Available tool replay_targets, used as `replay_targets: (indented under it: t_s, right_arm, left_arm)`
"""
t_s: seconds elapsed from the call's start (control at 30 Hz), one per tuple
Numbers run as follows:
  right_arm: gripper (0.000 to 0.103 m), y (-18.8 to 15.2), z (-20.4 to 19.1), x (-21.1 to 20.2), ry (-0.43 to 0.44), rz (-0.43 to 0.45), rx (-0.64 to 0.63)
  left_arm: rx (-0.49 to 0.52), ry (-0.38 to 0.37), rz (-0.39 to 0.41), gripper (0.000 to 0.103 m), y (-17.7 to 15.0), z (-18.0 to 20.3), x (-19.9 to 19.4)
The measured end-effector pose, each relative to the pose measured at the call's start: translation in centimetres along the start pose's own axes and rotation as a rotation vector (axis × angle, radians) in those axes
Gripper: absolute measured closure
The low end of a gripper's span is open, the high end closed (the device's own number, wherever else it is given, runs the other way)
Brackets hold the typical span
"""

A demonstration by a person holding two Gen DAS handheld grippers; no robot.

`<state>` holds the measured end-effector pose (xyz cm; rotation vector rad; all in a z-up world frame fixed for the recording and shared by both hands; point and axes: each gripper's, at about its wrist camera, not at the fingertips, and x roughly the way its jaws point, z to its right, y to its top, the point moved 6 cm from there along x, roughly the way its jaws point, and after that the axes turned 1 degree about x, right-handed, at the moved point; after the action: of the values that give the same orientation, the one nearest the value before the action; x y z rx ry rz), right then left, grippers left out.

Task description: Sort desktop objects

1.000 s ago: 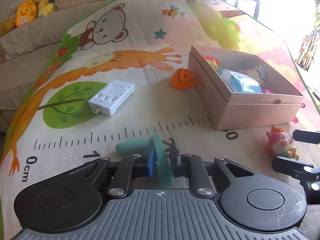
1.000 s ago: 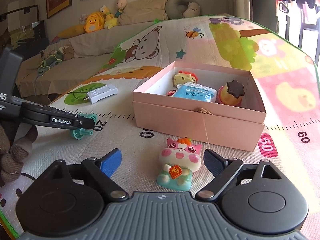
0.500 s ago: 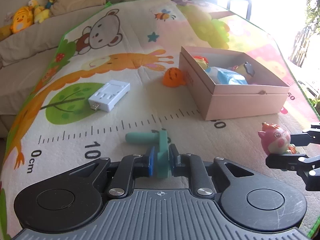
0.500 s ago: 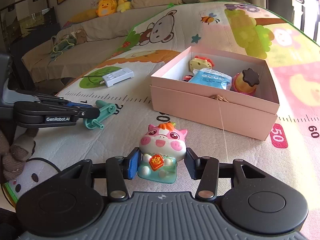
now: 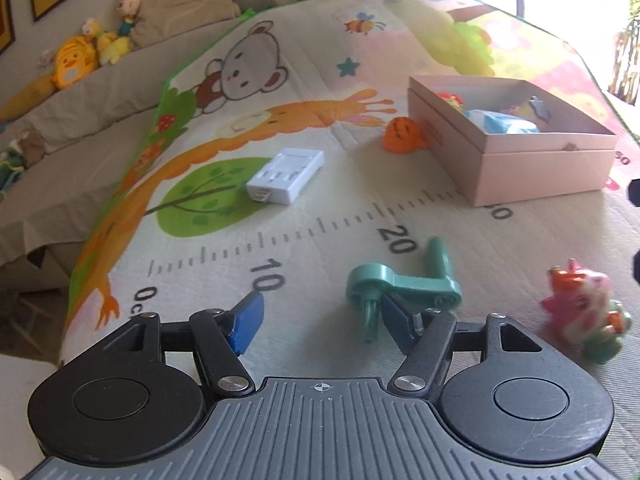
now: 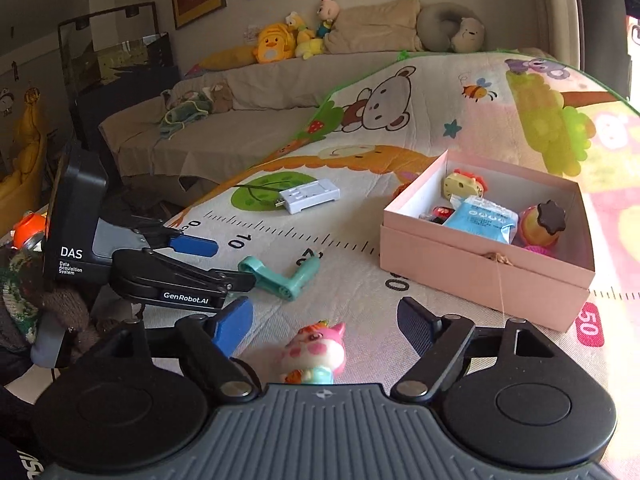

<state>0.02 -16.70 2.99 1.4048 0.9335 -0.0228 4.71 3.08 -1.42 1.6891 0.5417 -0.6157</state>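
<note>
My left gripper (image 5: 320,312) has its jaws opening. A teal crank-shaped part (image 5: 404,284) lies on the mat right by its right finger, well away from the blue left pad. The same part (image 6: 280,276) shows in the right wrist view just ahead of the left gripper (image 6: 224,264). My right gripper (image 6: 324,312) is also opening. A pink pig figurine (image 6: 316,354) sits blurred between its jaws, and neither pad touches it. That figurine (image 5: 580,312) appears at the right of the left wrist view. The open pink box (image 6: 480,276) stands ahead to the right.
The pink box (image 5: 520,168) holds a blue packet and several small toys. A white plug adapter (image 5: 286,176) lies on the green tree print, and an orange pumpkin toy (image 5: 402,136) leans against the box's far left side. A sofa with plush toys lies beyond the mat's edge.
The left gripper has opened and the teal part now lies free on the mat. The right gripper closed on the pig figurine half a second ago and has opened again, with the figurine lower between its jaws.
</note>
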Motion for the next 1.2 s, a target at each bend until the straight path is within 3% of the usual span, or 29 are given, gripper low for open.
replay_targets:
  t_s: [0.03,0.07,0.17,0.23,0.37,0.53,0.67,0.83,0.9,1.03,1.13,1.2]
  right_arm:
    - [0.019,0.1,0.2,0.0,-0.020,0.007,-0.004]
    - [0.019,0.1,0.4,0.0,-0.035,0.010,-0.002]
    - [0.017,-0.2,0.8,0.2,-0.042,0.003,0.018]
    - [0.017,-0.6,0.8,0.4,-0.036,-0.008,0.022]
    - [0.016,-1.6,0.2,0.6,-0.001,-0.050,-0.008]
    - [0.016,-1.7,2.5,-2.3,0.039,-0.045,0.029]
    - [0.000,0.6,9.6,-8.4,-0.103,0.116,0.220]
    - [0.000,1.2,17.0,-14.1,-0.366,0.284,0.451]
    - [0.000,0.8,17.2,-14.0,-0.379,0.283,0.451]
    - [0.000,0.6,15.3,-11.2,-0.309,0.231,0.390]
    - [0.000,1.1,13.1,-9.1,-0.277,0.202,0.308]
    - [0.000,1.3,11.7,-7.9,-0.243,0.182,0.263]
  left_arm:
    - [-0.009,0.057,0.002,0.031,0.1,-0.8,0.2]
    - [-0.028,0.067,0.005,0.031,0.3,-1.4,0.2]
    - [-0.080,-0.071,0.022,0.021,0.8,-1.4,-0.6]
    - [-0.045,-0.137,0.053,0.010,1.1,-0.3,-1.3]
    - [0.084,-0.161,0.071,0.008,1.2,1.9,-0.9]
    - [0.109,-0.229,0.024,0.008,0.3,3.2,-0.3]
    - [0.106,-0.281,0.026,0.006,-0.2,4.3,-0.8]
    - [0.096,-0.342,0.017,0.006,-0.2,5.4,-1.1]
    - [0.092,-0.374,0.007,0.005,-0.3,6.1,-1.5]
    - [0.132,-0.490,0.013,0.005,-0.8,7.5,-3.3]
    - [0.220,-0.439,0.093,0.003,-0.7,7.4,-4.6]
    - [0.270,-0.324,0.123,0.003,-0.3,6.8,-4.2]
